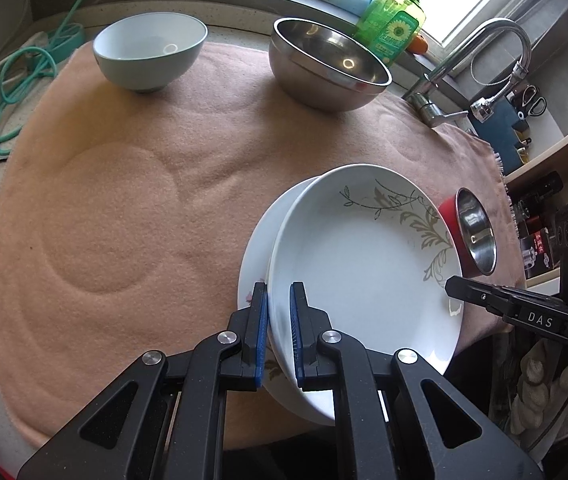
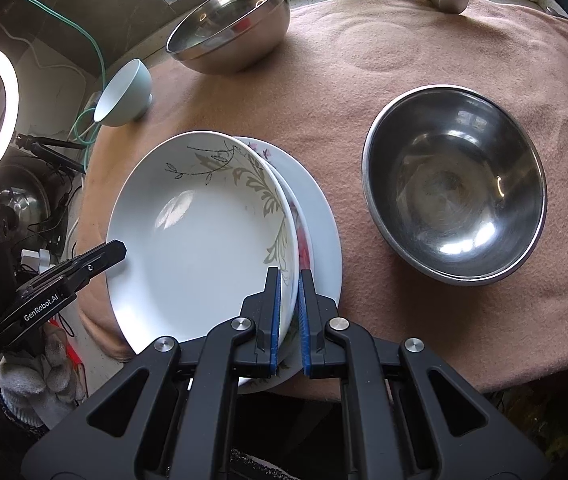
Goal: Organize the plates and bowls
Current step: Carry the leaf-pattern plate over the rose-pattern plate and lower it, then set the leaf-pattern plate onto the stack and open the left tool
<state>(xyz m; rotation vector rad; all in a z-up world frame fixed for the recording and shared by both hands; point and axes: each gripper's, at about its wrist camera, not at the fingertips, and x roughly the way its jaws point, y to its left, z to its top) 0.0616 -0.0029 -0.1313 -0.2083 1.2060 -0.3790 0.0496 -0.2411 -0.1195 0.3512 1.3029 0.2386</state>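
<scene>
A white deep plate with a grey leaf pattern (image 1: pixel 364 264) (image 2: pixel 200 232) lies tilted over a flatter white plate with pink flowers (image 1: pixel 254 248) (image 2: pixel 324 216) on the pink cloth (image 1: pixel 124 200). My left gripper (image 1: pixel 279 320) is shut on the leaf plate's near rim. My right gripper (image 2: pixel 290 304) is shut on the opposite rim. Each shows in the other's view, the right gripper (image 1: pixel 456 285) at the plate's right edge and the left gripper (image 2: pixel 118 249) at its left edge. Whether the leaf plate still touches the lower plate is unclear.
A pale blue bowl (image 1: pixel 150 54) (image 2: pixel 128 94) and a large steel bowl (image 1: pixel 324 68) (image 2: pixel 232 28) stand at the back of the cloth. A second steel bowl (image 2: pixel 456 184) (image 1: pixel 476 236) sits right of the plates. A green soap bottle (image 1: pixel 394 24) and tap (image 1: pixel 484 48) are behind.
</scene>
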